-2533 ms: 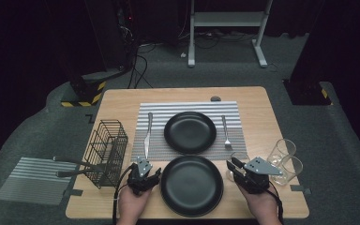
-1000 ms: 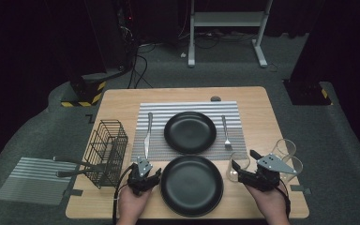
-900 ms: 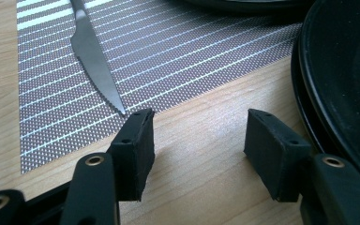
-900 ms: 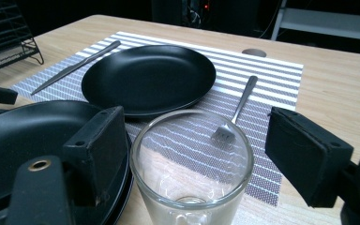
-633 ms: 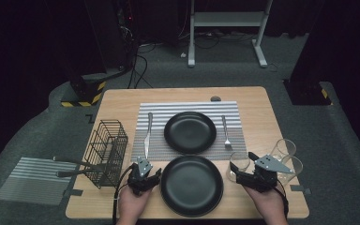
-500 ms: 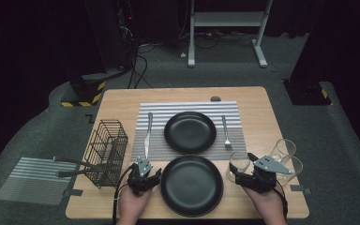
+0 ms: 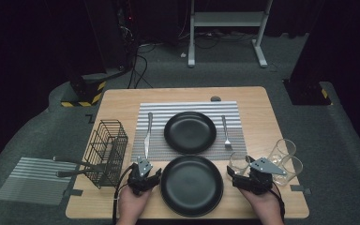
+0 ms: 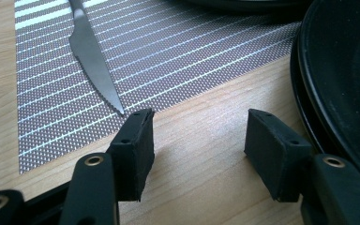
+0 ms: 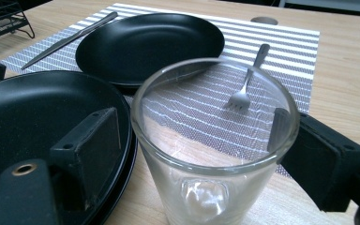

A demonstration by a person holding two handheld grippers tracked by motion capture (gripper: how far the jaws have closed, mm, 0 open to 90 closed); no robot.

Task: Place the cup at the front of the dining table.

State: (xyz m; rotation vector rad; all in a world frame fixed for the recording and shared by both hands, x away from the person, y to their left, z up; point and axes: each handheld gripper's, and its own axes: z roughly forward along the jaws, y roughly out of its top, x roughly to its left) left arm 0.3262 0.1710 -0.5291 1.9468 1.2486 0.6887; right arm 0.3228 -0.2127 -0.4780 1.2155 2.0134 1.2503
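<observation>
A clear glass (image 9: 211,154) stands upright on the wooden table (image 7: 262,112), just right of the near black plate (image 7: 192,185). My right gripper (image 9: 187,136) is open around it: the left pad (image 9: 91,138) stands off the glass wall, while the right pad (image 9: 286,133) is at its rim. From above, the right gripper (image 7: 240,169) is at the glass (image 7: 236,159). My left gripper (image 8: 197,136) rests open over bare wood with nothing between its pads, left of the near plate (image 8: 342,84), by the knife's tip (image 8: 98,70). The high view has the left gripper (image 7: 147,164) there too.
A striped placemat (image 7: 187,108) carries a second black plate (image 7: 190,132), the knife (image 7: 148,131) on its left and a fork (image 7: 226,132) on its right. Two more glasses (image 7: 288,158) stand at the table's right edge. A black wire basket (image 7: 107,152) is at the left edge.
Since the earliest frame my right gripper has shifted a little to the right, and the glass now shows at its jaws. Over the last second nothing has visibly moved.
</observation>
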